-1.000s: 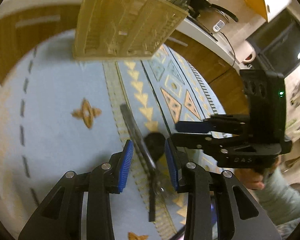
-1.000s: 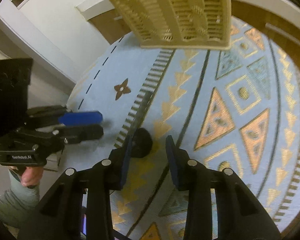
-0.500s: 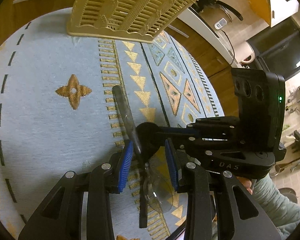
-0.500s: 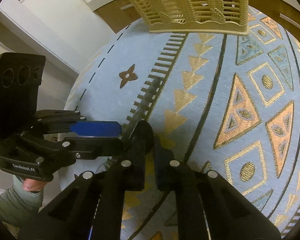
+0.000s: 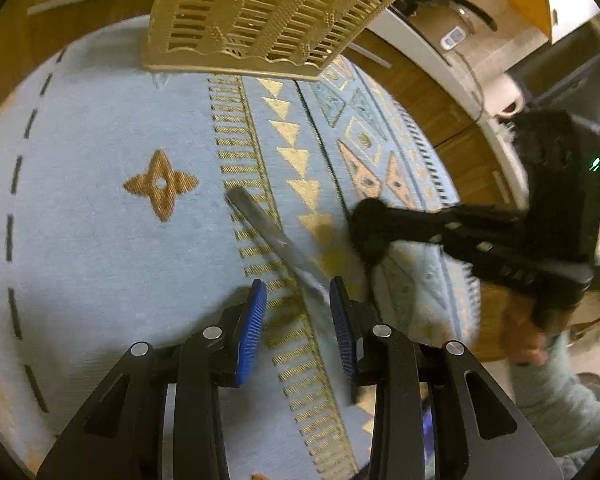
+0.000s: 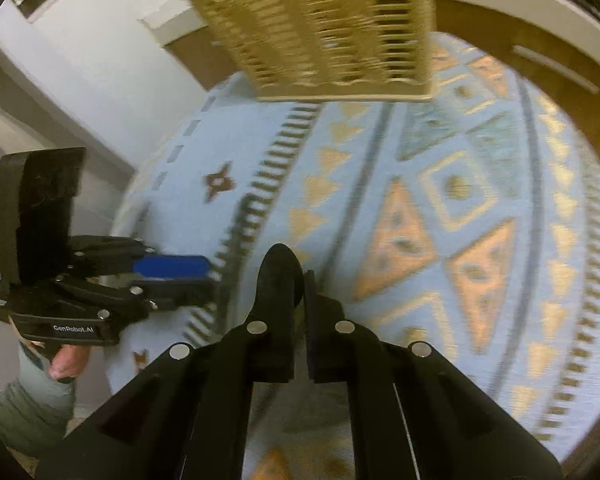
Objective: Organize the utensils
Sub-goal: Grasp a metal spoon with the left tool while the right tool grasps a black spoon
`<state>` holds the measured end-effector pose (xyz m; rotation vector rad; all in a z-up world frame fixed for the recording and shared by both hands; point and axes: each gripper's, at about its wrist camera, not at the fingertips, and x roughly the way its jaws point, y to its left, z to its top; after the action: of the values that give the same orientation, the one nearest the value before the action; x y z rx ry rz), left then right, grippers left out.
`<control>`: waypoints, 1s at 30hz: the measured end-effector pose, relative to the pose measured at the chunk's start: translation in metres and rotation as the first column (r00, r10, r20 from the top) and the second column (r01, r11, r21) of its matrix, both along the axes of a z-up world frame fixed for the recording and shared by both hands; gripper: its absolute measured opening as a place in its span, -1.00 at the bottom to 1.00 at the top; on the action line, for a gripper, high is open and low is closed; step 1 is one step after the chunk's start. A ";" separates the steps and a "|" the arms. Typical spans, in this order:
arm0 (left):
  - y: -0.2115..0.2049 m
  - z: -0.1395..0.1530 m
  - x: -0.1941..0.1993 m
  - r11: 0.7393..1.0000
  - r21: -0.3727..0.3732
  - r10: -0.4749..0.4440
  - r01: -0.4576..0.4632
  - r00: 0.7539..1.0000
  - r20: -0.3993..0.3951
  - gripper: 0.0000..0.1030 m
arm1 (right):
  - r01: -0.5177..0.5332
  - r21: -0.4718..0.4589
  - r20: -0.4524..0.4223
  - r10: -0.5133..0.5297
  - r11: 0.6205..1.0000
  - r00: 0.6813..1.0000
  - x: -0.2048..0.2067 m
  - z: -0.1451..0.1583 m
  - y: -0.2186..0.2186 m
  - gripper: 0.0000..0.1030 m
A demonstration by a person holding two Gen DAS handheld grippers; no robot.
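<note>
Grey utensil [image 5: 276, 240] between blue pads [image 5: 252, 336] — beige basket [image 5: 268, 16]

surface: blue patterned rug [image 5: 100, 240] | on it: tan slatted basket [image 5: 268, 16]; grey utensil [image 5: 268, 236], blurred, perhaps partly lifted

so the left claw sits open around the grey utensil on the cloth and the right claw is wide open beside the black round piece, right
Not quite: the right claw is not open. Its jaws have just been closing and now grip the black round piece, as the right wrist view shows. The left claw does sit open around the grey utensil on the cloth.
</note>
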<state>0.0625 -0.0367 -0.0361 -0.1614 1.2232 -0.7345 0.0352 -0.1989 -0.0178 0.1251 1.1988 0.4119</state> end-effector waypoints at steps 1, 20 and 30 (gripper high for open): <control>-0.004 0.000 0.001 1.000 0.013 0.000 0.000 1.000 0.007 -0.40 | 0.006 -0.031 -0.012 -0.006 0.999 1.000 0.002 0.001 -0.005 -0.94; -0.072 0.006 -0.029 0.908 0.412 -0.204 0.074 0.938 0.279 -0.47 | -0.047 -0.195 -0.073 0.033 0.980 0.997 0.047 -0.006 -0.025 -0.93; -0.018 0.019 -0.005 0.951 0.309 -0.082 0.005 0.968 0.235 -0.94 | 0.015 -0.108 -0.224 -0.039 0.994 0.974 0.034 -0.016 -0.035 -0.43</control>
<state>0.0577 -0.0548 -0.0174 0.2096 1.0890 -0.5746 0.0690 -0.2341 -0.0343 0.0982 1.4394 0.3148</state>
